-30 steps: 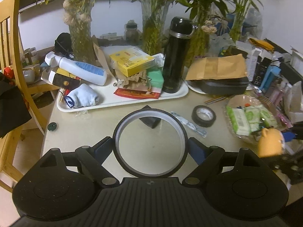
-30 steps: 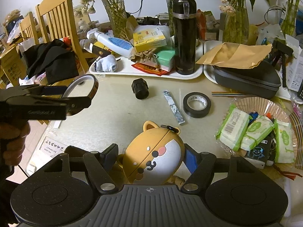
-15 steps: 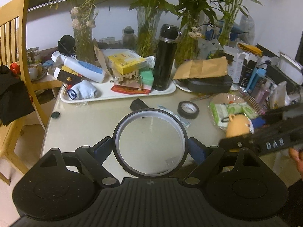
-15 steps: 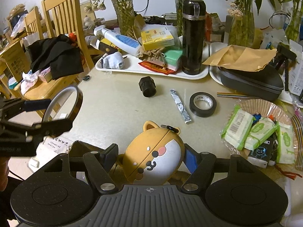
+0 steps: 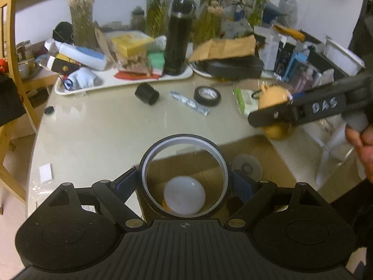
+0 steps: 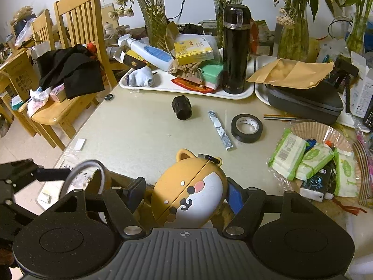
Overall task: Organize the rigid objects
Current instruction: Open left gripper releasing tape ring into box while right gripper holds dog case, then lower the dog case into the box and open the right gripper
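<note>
My left gripper [image 5: 184, 183] is shut on a large black tape ring [image 5: 219, 156] and holds it over an open cardboard box [image 5: 256, 149] below the table's front edge. A white ball [image 5: 184, 197] lies in the box, seen through the ring. My right gripper [image 6: 186, 193] is shut on an orange dog-shaped case [image 6: 188, 193], held above the table's front edge; it also shows in the left wrist view [image 5: 272, 95]. The ring shows in the right wrist view [image 6: 81, 170] at lower left.
On the table lie a black cap [image 6: 181, 107], a foil strip [image 6: 220, 129], a black tape roll [image 6: 246, 127] and wipe packs [image 6: 303, 156]. A cluttered white tray [image 6: 167, 86] with a black flask [image 6: 235, 49] stands behind. Chairs [image 6: 77, 30] stand left.
My left gripper has pulled back from over the table to above the box, with the ring. My right gripper with the dog case has drawn back slightly.
</note>
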### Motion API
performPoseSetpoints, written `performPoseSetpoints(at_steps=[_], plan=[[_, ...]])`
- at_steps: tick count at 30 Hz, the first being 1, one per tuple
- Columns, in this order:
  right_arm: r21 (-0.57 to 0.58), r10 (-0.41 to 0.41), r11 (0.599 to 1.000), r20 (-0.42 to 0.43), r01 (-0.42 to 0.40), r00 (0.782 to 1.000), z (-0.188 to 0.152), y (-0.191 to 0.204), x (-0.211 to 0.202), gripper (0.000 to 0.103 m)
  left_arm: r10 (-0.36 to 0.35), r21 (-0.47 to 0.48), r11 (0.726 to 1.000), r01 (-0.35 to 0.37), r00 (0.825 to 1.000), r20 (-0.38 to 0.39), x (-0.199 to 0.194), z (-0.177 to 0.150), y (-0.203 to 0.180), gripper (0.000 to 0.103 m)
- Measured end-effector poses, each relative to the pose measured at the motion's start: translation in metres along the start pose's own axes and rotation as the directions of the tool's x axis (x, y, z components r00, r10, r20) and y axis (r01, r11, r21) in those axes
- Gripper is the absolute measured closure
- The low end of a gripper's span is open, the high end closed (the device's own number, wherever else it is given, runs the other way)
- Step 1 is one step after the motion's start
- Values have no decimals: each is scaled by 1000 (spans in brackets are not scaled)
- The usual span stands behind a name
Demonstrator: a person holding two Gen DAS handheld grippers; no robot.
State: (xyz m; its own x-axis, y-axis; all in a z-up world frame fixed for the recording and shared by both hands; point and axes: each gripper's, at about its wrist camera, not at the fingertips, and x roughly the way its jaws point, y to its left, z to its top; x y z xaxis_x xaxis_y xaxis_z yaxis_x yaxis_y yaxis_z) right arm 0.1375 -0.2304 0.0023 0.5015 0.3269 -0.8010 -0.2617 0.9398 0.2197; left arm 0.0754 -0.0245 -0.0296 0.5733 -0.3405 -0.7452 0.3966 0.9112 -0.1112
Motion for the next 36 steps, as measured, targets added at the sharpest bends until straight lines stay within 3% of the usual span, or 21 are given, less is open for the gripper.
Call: performPoseSetpoints(at_steps=[9,11,14,22,29,36], plan=[[-7,4,1000,-4,-4,1000,-7,4,-5,29,-17,69,997,20,999,-51,11,-7,-15,14],[-3,2,1000,-7,-2,1000,-9,3,-5,29,-29,68,997,32,999,-35,7,-7,-17,2],[-2,0,1000,-7,0,1000,-10,3,-5,29,-47,56,997,49,998,-30,4,-7,-19,0],[-3,-4,1000,-18,4,1000,-14,3,-6,29,-9,-7,1000,8,1000,-21,-6,-9,-15,0],[-19,7,1000,-53,-8,999,-20,9,0,29,75,-55,996,-75,997,6,-20,-7,-5,0],[-47,43,998,-105,-48,994,-27,22,9,29,122,-121,985,-122,992,-15,-25,-7,11,0]])
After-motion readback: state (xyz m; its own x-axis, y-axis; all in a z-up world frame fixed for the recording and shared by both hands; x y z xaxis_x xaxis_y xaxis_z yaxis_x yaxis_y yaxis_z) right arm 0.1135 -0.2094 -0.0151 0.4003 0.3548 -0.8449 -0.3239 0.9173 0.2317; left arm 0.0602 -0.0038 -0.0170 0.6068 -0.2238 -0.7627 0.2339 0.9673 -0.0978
